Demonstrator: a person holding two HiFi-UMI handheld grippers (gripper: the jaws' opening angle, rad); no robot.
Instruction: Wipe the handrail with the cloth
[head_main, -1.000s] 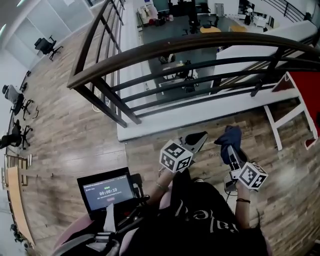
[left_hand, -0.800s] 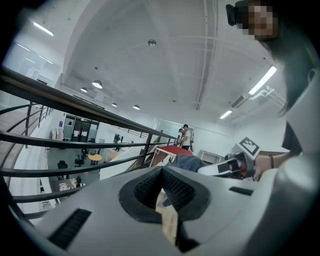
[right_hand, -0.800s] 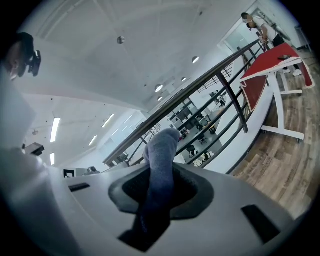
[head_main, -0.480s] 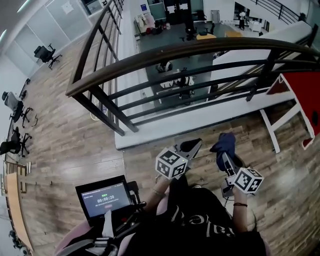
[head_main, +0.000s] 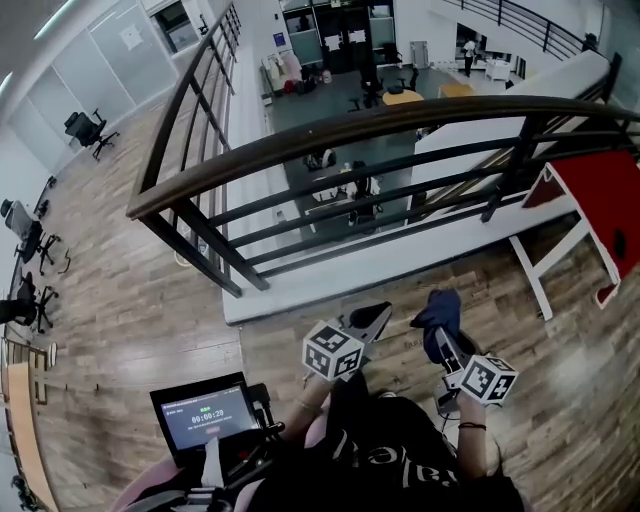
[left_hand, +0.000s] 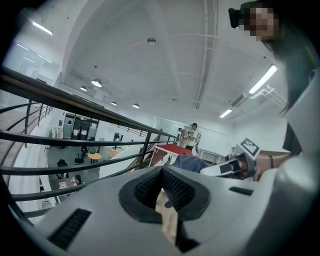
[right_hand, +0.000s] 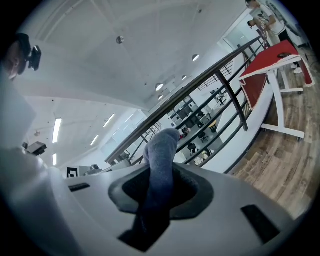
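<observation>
The dark brown handrail (head_main: 380, 125) tops a black metal balustrade and arcs across the head view above both grippers. My right gripper (head_main: 440, 335) is shut on a blue cloth (head_main: 437, 312), which sticks up out of its jaws (right_hand: 162, 150). It is held low over the wooden floor, short of the rail and not touching it. My left gripper (head_main: 376, 318) is beside it on the left, shut with nothing in it (left_hand: 162, 172). In the left gripper view the handrail (left_hand: 75, 104) runs above, and the cloth (left_hand: 192, 162) shows to the right.
A white table with a red top (head_main: 600, 195) stands against the balustrade at the right. A small screen with a timer (head_main: 205, 415) sits at my lower left. Beyond the rails the floor drops to a lower office level. Office chairs (head_main: 88, 128) stand far left.
Both grippers sit slightly lower and further left in the head view as the camera shifted. The cloth stays clamped in the right gripper and the left stays shut.
</observation>
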